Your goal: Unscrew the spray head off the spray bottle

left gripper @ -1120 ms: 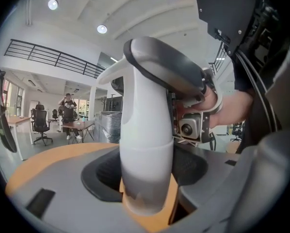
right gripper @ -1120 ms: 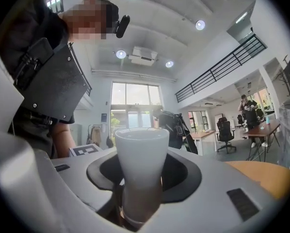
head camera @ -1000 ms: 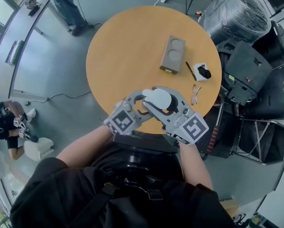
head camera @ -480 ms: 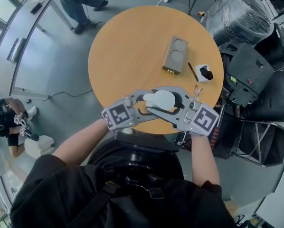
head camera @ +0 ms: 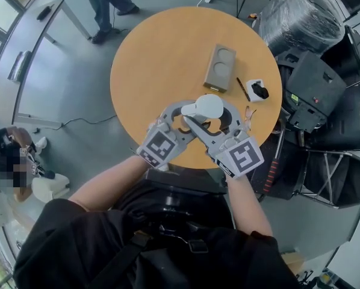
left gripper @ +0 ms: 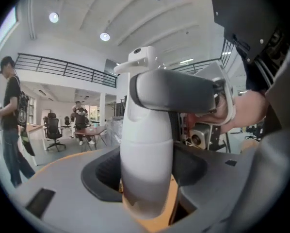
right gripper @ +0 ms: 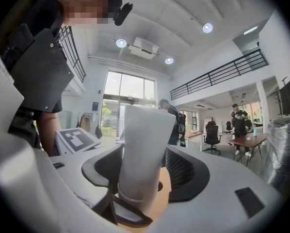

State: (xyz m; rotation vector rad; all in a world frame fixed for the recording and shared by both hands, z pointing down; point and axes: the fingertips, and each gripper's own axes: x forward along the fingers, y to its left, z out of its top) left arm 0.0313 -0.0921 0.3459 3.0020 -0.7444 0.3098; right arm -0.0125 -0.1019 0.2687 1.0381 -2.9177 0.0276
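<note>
On the left, our left gripper (left gripper: 146,176) pinches the fat lower part of the white spray bottle (left gripper: 146,140). Both jaws press on the bottle's sides. The bottle stands up straight in the middle of the head view, over the near edge of the round table (head camera: 162,53). The spray head (left gripper: 141,59) sits on top, so it is still on. On the right, our right gripper (right gripper: 139,171) reaches around the bottle's top part. Its jaws have just been opening. Now they stand spread, with the bottle top between them and a little gap at one side. We cannot tell how loose the head is. We think we must grab it again and keep twisting until it comes off.
</note>
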